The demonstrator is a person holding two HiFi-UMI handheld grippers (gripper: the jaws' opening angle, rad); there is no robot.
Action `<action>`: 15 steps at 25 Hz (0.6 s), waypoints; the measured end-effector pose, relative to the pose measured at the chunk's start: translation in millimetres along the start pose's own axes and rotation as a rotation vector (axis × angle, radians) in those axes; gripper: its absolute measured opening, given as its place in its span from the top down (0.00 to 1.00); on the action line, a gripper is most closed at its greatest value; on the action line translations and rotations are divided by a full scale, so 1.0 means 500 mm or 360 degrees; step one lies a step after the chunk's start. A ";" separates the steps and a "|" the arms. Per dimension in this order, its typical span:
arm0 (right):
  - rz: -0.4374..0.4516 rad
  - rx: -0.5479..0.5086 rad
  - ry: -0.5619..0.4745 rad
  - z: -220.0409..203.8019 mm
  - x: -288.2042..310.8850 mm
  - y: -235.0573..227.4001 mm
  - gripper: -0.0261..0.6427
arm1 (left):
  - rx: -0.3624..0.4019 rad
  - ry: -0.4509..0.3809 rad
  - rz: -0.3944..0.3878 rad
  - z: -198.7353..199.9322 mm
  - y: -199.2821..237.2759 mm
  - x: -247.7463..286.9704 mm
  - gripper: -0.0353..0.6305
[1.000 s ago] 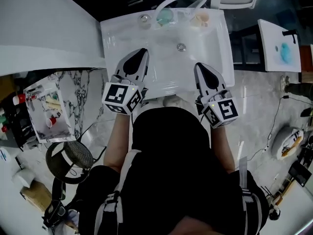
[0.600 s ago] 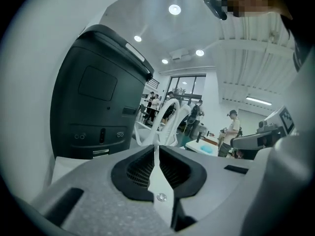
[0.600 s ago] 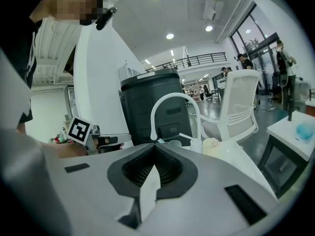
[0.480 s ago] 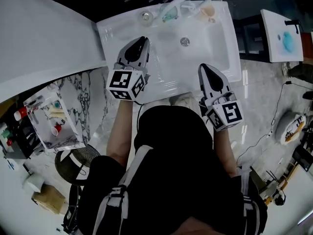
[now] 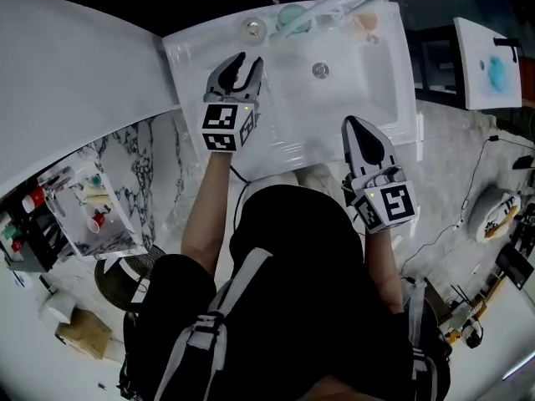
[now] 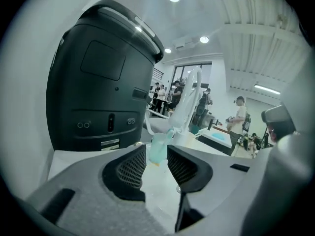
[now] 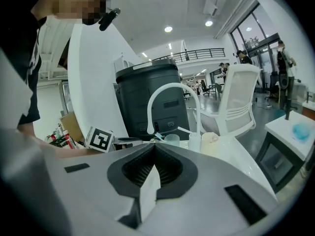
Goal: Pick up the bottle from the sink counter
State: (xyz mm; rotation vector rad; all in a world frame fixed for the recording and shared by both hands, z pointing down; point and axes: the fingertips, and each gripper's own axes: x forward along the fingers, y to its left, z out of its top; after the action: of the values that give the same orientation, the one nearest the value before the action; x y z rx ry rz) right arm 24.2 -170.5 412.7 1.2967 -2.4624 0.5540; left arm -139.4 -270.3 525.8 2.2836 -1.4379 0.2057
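Observation:
At the back rim of the white sink (image 5: 372, 98) stand a translucent teal container (image 5: 292, 17), a small white bottle (image 7: 195, 141) and a cream cup (image 5: 365, 22). My left gripper (image 5: 242, 60) hangs over the basin's left side, pointing at the back rim. Its jaws are opening, with nothing pressed between them. In the left gripper view the teal container (image 6: 158, 149) shows through the gap of the left gripper (image 6: 156, 155), still some way ahead. My right gripper (image 5: 350, 124) is shut and empty over the sink's front right; the right gripper (image 7: 154, 146) faces the bottle from farther back.
A curved white faucet (image 7: 167, 90) arches over the back rim, beside a round metal fitting (image 5: 253, 27). A tall black bin (image 6: 98, 82) stands behind the sink. A white chair (image 7: 236, 102) and a side table (image 5: 481, 90) lie to the right.
My left gripper has moved forward over the basin toward the back rim and its jaws have parted. The right gripper has stayed near the front edge, still shut.

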 end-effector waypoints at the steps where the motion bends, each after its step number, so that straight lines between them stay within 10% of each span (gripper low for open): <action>1: 0.0000 0.0004 0.0009 -0.002 0.002 0.000 0.96 | 0.0004 0.0010 0.0015 -0.008 0.008 0.009 0.75; 15: -0.0022 0.0075 0.0047 -0.017 0.027 -0.005 0.96 | 0.0100 0.0111 0.0091 -0.097 0.080 0.113 0.53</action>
State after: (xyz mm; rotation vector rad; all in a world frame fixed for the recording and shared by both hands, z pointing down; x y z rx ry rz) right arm 19.8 -177.6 426.4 1.3131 -2.4286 0.6265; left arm -144.5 -310.4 599.9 2.2632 -1.4817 0.3493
